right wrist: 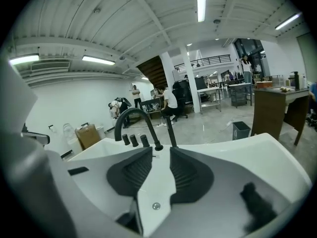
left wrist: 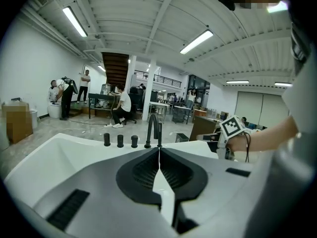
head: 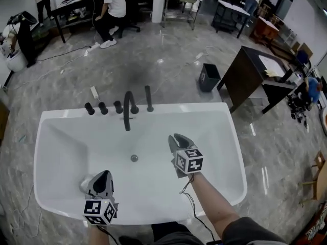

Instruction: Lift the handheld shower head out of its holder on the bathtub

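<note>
The handheld shower head (head: 148, 98) is a thin black rod standing upright in its holder on the far rim of the white bathtub (head: 204, 107), just right of the black curved spout (head: 127, 111) and three black knobs (head: 103, 107). In the right gripper view the shower head (right wrist: 171, 130) rises just past the jaw tips. My right gripper (head: 176, 137) hovers over the tub's middle, short of the faucet; its jaws (right wrist: 161, 152) stand slightly open with nothing between them. My left gripper (head: 102, 173) hangs over the tub's near left, jaws (left wrist: 159, 152) shut and empty.
The tub's drain (head: 134, 157) lies between the two grippers. Beyond the tub, on the marble floor, stand a grey bin (head: 209, 77) and a dark wooden desk (head: 250, 75) at the right. A person (head: 110, 9) sits at a table far back left.
</note>
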`<action>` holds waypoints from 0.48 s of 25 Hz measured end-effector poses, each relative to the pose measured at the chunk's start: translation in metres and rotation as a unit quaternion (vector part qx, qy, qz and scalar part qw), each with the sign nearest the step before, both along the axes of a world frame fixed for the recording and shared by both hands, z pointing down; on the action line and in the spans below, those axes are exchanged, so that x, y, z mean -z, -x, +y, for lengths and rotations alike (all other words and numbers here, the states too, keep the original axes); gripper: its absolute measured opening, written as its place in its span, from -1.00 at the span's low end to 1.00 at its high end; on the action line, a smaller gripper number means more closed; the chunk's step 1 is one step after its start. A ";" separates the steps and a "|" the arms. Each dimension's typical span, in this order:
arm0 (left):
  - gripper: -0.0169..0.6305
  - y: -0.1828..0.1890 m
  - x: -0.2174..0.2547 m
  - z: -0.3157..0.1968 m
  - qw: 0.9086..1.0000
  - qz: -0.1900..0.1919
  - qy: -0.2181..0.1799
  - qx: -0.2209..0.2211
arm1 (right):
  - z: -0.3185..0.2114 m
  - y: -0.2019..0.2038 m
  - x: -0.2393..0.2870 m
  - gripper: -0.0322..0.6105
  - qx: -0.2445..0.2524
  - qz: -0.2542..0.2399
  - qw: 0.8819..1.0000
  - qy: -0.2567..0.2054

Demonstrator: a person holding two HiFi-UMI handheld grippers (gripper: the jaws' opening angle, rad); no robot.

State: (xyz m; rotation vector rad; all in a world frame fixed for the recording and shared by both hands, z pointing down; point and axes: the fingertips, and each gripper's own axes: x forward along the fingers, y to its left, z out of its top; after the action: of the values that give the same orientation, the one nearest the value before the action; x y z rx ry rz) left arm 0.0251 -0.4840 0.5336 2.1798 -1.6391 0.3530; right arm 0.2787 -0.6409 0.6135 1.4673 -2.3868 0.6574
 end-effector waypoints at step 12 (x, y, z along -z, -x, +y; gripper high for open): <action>-0.90 0.031 -0.082 -0.071 0.998 -0.002 0.028 0.051 | -0.178 0.068 -0.088 -0.25 0.022 0.039 0.999 -0.026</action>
State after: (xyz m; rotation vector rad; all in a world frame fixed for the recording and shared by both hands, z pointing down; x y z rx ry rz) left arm -0.0063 -0.5550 0.6154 2.0483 -1.7134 0.3688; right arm 0.2106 -0.8193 0.7015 1.4299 -2.3855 0.5224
